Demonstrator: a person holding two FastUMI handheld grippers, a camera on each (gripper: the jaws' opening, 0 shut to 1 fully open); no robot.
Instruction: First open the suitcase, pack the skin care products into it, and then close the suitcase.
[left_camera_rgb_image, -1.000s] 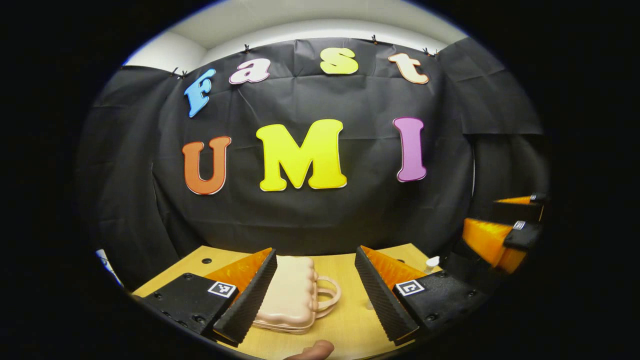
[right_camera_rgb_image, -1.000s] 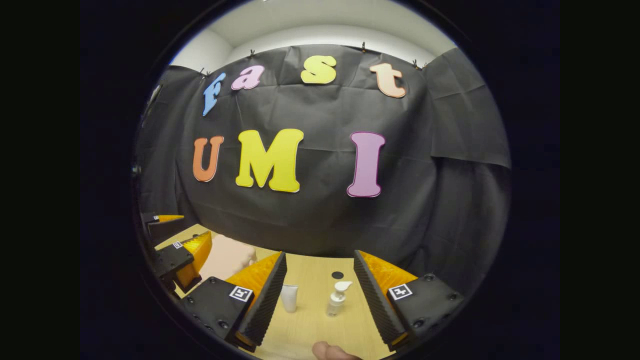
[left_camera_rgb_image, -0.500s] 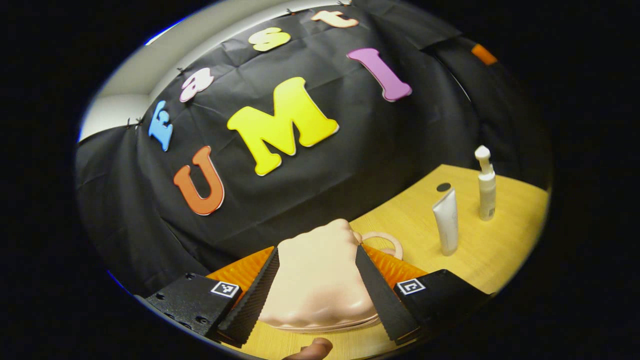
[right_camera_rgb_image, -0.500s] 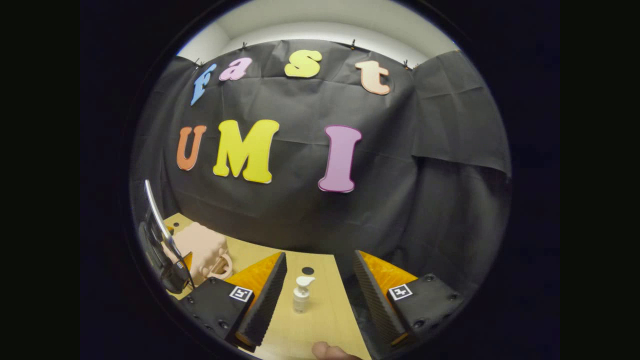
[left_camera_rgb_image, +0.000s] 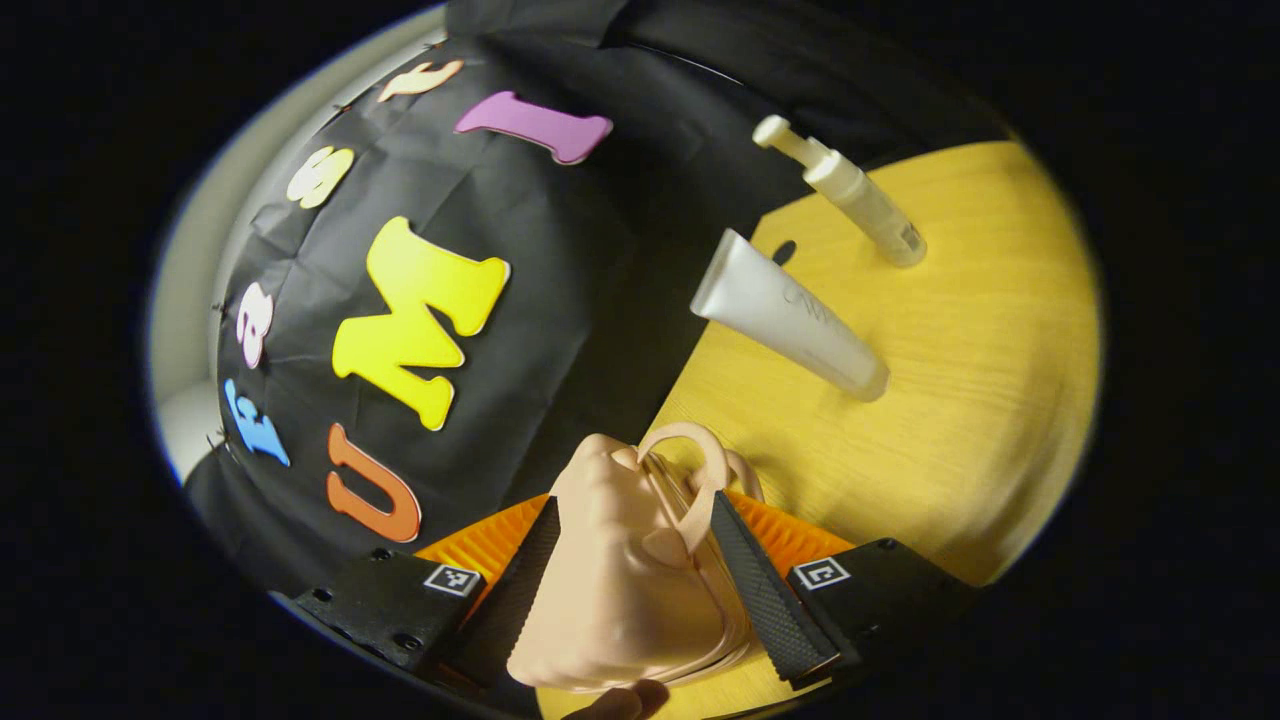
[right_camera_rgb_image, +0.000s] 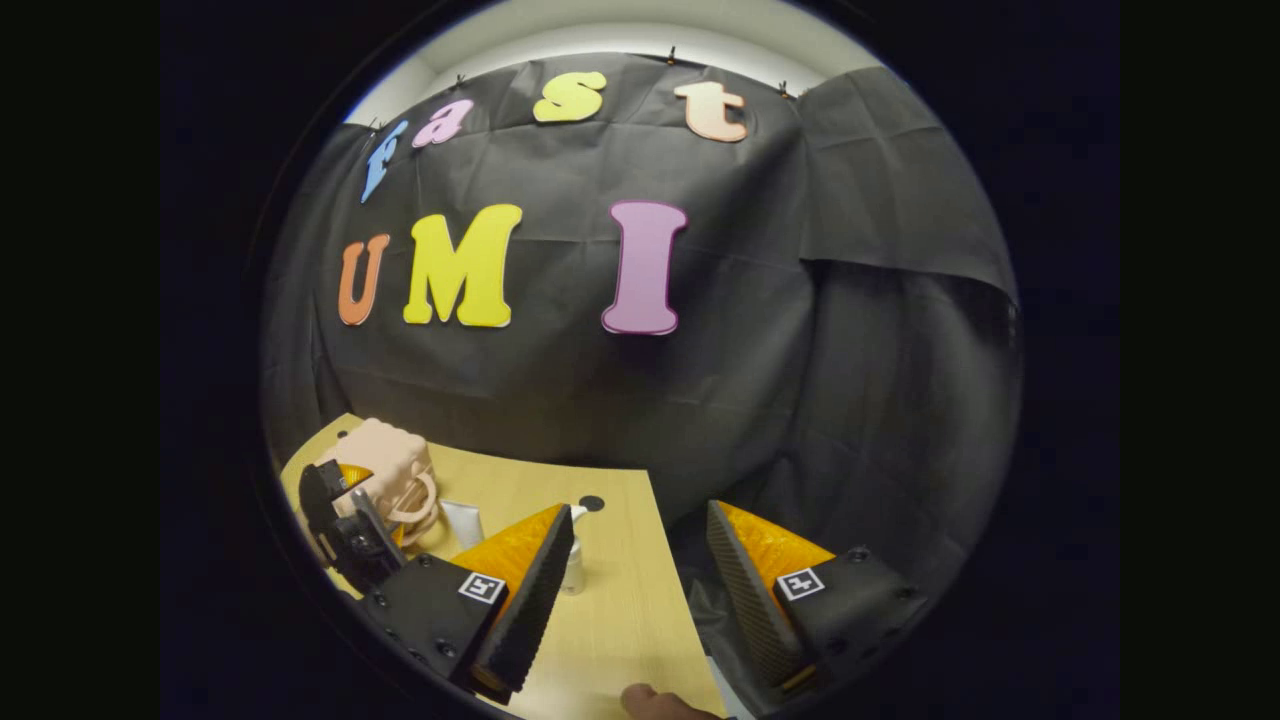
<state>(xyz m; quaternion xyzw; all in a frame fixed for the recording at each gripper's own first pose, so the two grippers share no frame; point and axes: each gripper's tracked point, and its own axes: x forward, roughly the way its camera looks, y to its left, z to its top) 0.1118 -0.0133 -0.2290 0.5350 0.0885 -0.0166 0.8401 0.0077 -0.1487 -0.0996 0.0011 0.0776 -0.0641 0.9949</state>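
The suitcase (left_camera_rgb_image: 625, 580) is sitting right between our left gripper's (left_camera_rgb_image: 632, 590) two fingers, both of them pressing on its pale peach shell, so we are gripping it; its looped handle (left_camera_rgb_image: 690, 470) is pointing away from us over the wooden table (left_camera_rgb_image: 980, 400). A fingertip (left_camera_rgb_image: 625, 703) is peeking in at the bottom edge. We are counting one suitcase and two skin care products: farther out on the table, one white tube (left_camera_rgb_image: 790, 318) is standing on its cap, and beyond it one pump bottle (left_camera_rgb_image: 850, 195) is standing near a dark hole (left_camera_rgb_image: 785, 250) in the tabletop. The left gripper view is rolled hard, so table and products are looking tilted.

In the right gripper view, our right gripper (right_camera_rgb_image: 640, 590) is hanging spread apart over the table edge, grasping nothing. Its near finger is covering most of the bottle (right_camera_rgb_image: 573, 572). Farther left, this view is giving us the outside look: the left gripper (right_camera_rgb_image: 345, 520) clamped around the suitcase (right_camera_rgb_image: 385, 465), with the tube (right_camera_rgb_image: 462, 520) just beside it.
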